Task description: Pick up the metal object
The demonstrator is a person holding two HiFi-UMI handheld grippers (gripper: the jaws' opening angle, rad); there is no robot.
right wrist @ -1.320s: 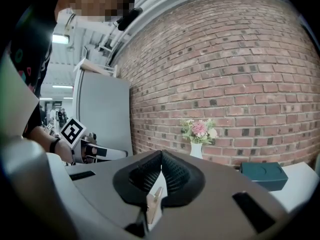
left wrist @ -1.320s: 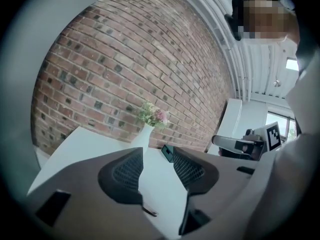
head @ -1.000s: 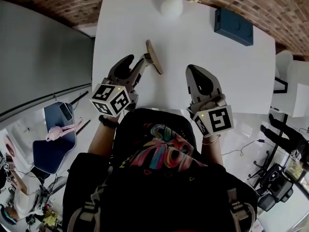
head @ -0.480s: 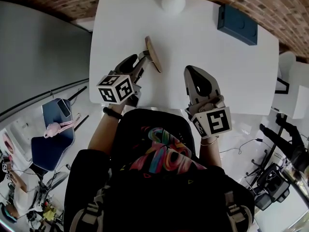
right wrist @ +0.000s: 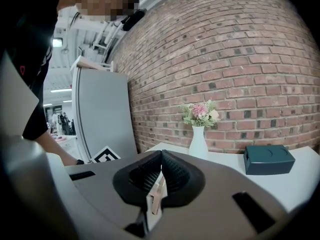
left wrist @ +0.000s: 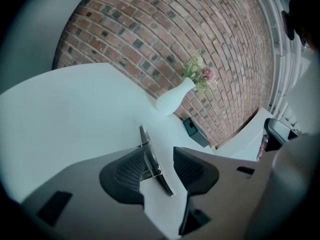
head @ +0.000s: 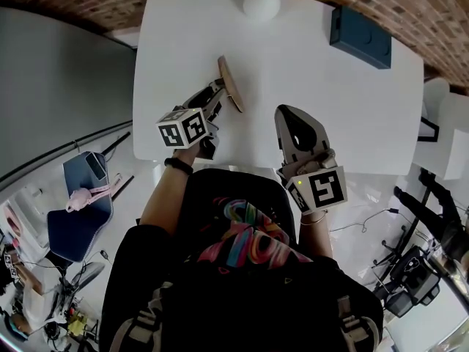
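Since a second ago the left gripper moves forward over the white table and now reaches the metal object, while its marker cube sits farther up the table's near edge than before. The object itself lies where it was, a long thin piece running slantwise on the left half of the table, well short of the white vase with flowers at the far edge. In the left gripper view the jaws stand wide apart with the object's near end between them, close by one pad and clear of the other; whether it touches the first I cannot tell. The right gripper rests over the near edge, apart from the object, its jaws pressed together on nothing. A dark teal box sits at the far right
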